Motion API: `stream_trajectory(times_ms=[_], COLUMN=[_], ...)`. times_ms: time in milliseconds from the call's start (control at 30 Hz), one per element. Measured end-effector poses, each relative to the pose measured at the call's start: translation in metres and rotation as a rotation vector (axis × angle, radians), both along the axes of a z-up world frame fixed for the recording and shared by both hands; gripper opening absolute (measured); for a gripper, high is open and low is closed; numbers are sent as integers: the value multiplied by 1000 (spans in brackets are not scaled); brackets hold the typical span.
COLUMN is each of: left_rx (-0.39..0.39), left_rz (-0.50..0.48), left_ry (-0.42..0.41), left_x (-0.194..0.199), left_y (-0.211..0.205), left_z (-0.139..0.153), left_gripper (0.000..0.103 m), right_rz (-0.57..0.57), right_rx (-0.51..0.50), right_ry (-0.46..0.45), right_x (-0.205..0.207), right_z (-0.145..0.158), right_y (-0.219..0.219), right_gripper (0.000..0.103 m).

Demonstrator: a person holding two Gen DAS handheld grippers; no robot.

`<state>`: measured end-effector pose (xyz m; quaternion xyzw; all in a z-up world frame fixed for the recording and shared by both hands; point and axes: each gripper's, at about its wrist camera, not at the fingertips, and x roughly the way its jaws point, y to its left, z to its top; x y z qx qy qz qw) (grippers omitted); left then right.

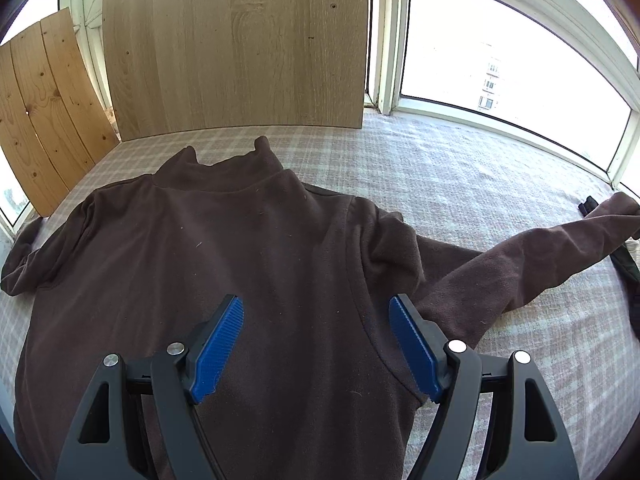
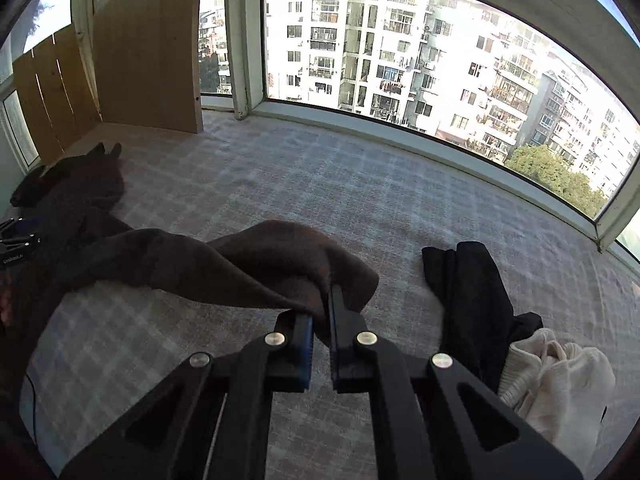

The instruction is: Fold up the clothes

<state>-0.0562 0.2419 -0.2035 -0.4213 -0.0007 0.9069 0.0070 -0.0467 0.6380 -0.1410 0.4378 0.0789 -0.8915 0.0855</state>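
Note:
A dark brown fleece top (image 1: 224, 264) lies flat on the plaid bed cover (image 1: 460, 184), collar toward the wooden boards. My left gripper (image 1: 316, 308) hovers open above its lower right body, blue pads (image 1: 218, 344) wide apart with nothing between them. The top's right sleeve (image 1: 532, 256) stretches out to the right. In the right wrist view my right gripper (image 2: 320, 312) is shut on the brown sleeve cuff (image 2: 296, 260), lifted off the cover. The top's body (image 2: 72, 200) lies at the far left, beside the black left gripper (image 2: 16, 244).
Wooden boards (image 1: 236, 48) lean against the window behind the top. A black garment (image 2: 472, 292) and a cream knit garment (image 2: 556, 376) lie on the bed cover (image 2: 360, 184) right of the held cuff. Large windows (image 2: 420, 48) border the bed's far side.

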Motion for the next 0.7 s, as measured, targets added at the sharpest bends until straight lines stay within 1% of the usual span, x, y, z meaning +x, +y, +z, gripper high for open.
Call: stream_trajectory(times_ms=[67,100,233,267,300,333,433,467,500,567,600,633,700], left_rx=[11,14,23,28,31,28,22,20,13,6,13,20,21], left_rz=[-24,-35,-44,-43,-41,-32,1,11,18,27,26,25,29], left_ry=[18,28,51,53,55,53,35,21,-1,-49,-73,-96,-118], left_x=[1,2,-3,-6,-8,-11,-16,-18,-19,-21,-21,-21,-17], left_y=[-3,-4,-12,-14,-15,-17,-24,-26,-26,-28,-28,-28,-29], left_z=[4,5,9,9,9,9,4,1,-6,-19,-26,-31,-37], left_gripper=[74,74,74,74,74,74,74,75,75,75,75,75,75], right_rz=[16,24,83,101,108,103,-2,-33,-36,-33,-37,-42,-60], right_rx=[39,52,107,88,40,10,49,69,112,205,258,262,244], right_ry=[-43,-79,-274,-314,-353,-367,-352,-356,-355,-349,-367,-382,-408], right_x=[23,36,82,88,94,97,100,100,101,103,104,106,112], right_z=[18,23,24,25,28,31,29,21,7,-22,-43,-61,-93], right_y=[-9,-13,-24,-24,-20,-15,20,32,35,39,41,43,49], right_gripper=[6,6,6,6,6,6,6,6,6,6,6,6,6])
